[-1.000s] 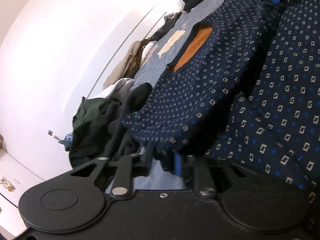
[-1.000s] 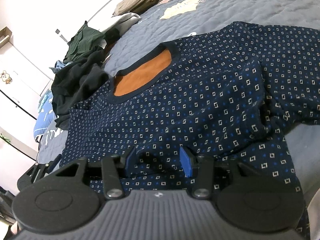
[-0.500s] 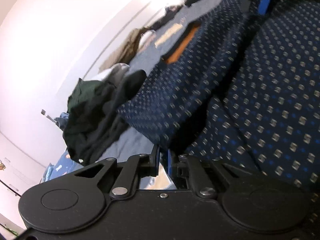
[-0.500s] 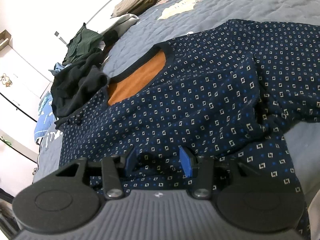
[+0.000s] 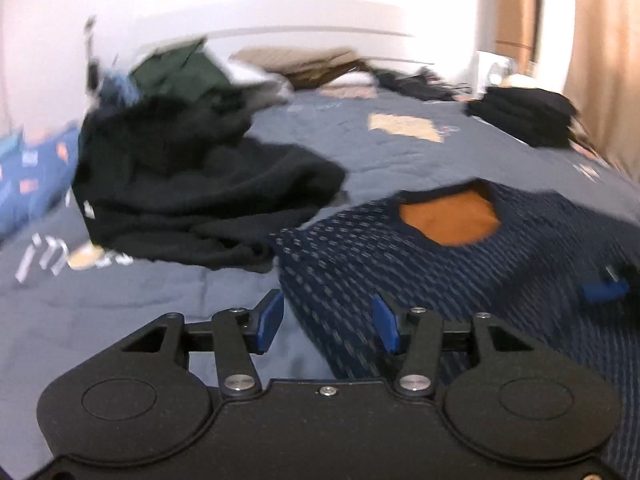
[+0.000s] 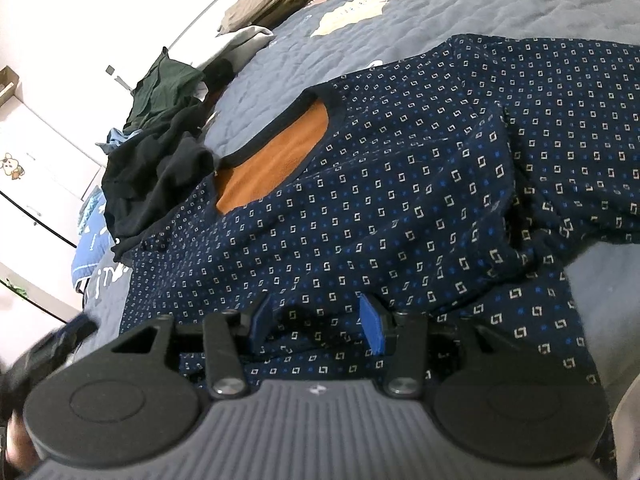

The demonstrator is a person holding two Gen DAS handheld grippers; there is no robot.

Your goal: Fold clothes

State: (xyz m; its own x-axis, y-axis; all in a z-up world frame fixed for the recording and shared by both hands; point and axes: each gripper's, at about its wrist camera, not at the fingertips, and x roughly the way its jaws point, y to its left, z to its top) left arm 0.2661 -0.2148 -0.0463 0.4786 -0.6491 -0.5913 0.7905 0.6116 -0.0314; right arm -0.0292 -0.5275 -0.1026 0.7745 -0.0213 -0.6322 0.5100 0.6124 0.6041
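A grey quilted bedspread with pale printed patches (image 5: 400,152) is filling the field ahead of both grippers; its far edges are running out of frame. Lying flat on it, directly ahead of the right gripper (image 6: 316,320) and ahead and to the right of the left gripper (image 5: 326,320), is the navy long-sleeved top with a small square print and an orange inner lining at the neck (image 6: 400,200). Its near hem is passing under the right gripper body and is hidden there; one sleeve is being cut off at the right edge of the right wrist view.

Ahead and to the left of the left gripper, a heap of black and dark green garments (image 5: 192,184) is sitting on the bedspread, touching the top's shoulder; the individual pieces are hard to separate. A folded black stack (image 5: 524,116) is lying far ahead to the right, with tan bedding (image 5: 304,60) at the far wall. The left wrist view is smeared throughout.

The left gripper's jaws have just been opening and are now standing apart, gripping nothing, with the top's edge lying below the gap. The right gripper's jaws are standing partly apart with a raised fold of the top bunched between them; whether the pads are pressing on it cannot be determined. One blue pad of the right gripper is showing at the right edge of the left wrist view.
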